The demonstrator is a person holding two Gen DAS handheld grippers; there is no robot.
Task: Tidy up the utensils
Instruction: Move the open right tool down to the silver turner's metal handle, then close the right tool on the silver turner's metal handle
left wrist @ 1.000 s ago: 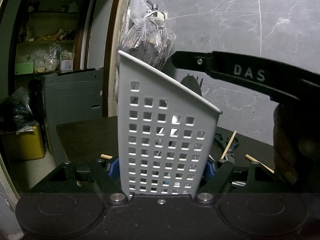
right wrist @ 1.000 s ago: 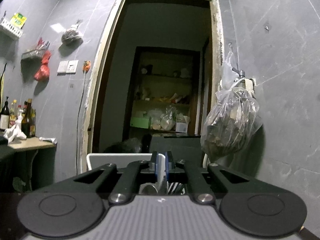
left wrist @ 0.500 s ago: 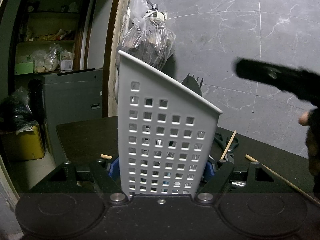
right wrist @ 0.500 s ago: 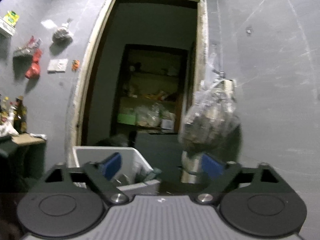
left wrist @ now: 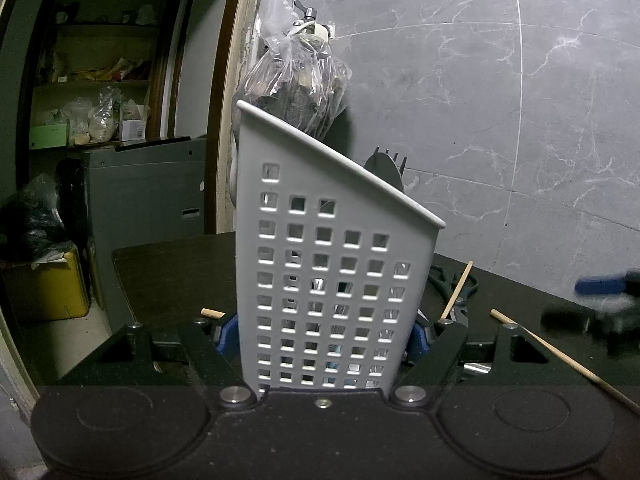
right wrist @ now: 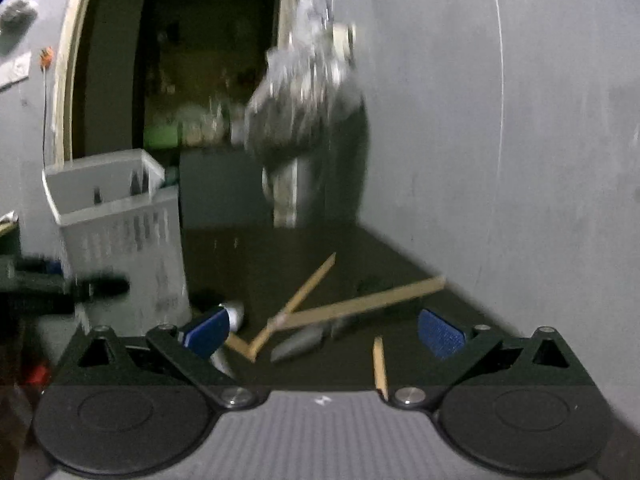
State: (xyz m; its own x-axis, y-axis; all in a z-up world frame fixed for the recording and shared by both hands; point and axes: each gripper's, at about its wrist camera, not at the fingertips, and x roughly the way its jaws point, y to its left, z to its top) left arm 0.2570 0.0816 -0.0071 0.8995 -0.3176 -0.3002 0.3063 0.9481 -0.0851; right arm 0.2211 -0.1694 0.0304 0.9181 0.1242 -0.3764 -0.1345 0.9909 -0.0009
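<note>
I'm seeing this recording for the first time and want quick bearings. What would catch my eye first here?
The white perforated utensil caddy fills the centre of the left wrist view, clamped upright by the left gripper, with a dark fork poking above its slanted rim. In the right wrist view, wooden chopsticks lie crossed on the dark table, just ahead of the open right gripper.

Left hand-held gripper clamped; right hand-held gripper spread wide
</note>
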